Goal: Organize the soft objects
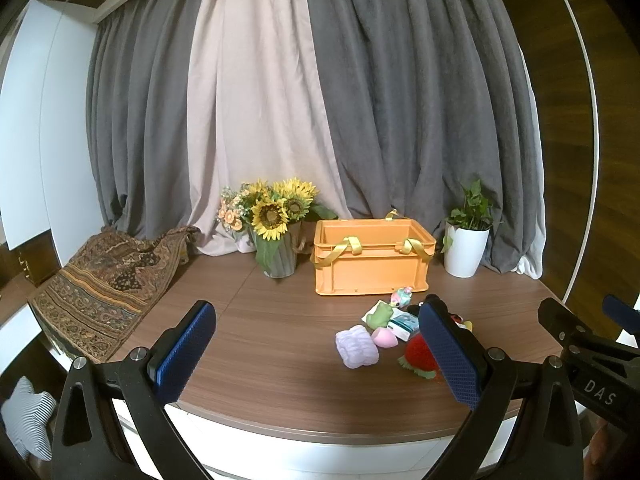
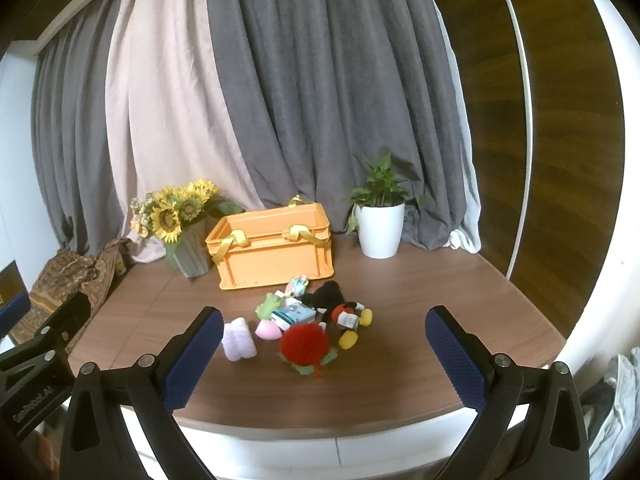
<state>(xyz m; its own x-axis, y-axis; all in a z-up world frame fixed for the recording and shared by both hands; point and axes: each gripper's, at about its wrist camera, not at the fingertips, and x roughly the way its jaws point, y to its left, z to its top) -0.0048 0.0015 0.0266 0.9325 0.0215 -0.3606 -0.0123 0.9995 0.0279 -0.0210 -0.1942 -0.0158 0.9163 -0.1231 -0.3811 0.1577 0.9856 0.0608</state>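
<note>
We hold both grippers' jaws apart, left gripper (image 1: 320, 354), right gripper (image 2: 324, 354), toys (image 2: 304, 320) heaped just before the crate (image 2: 276, 246), nothing gripped

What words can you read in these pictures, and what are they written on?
"DAS": white letters on the black body of the right gripper, seen from the left wrist camera.
"GenRobot.AI": on the black body of the left gripper, seen from the right wrist camera.
The small blue and white box among the toys has print too blurred to read.
</note>
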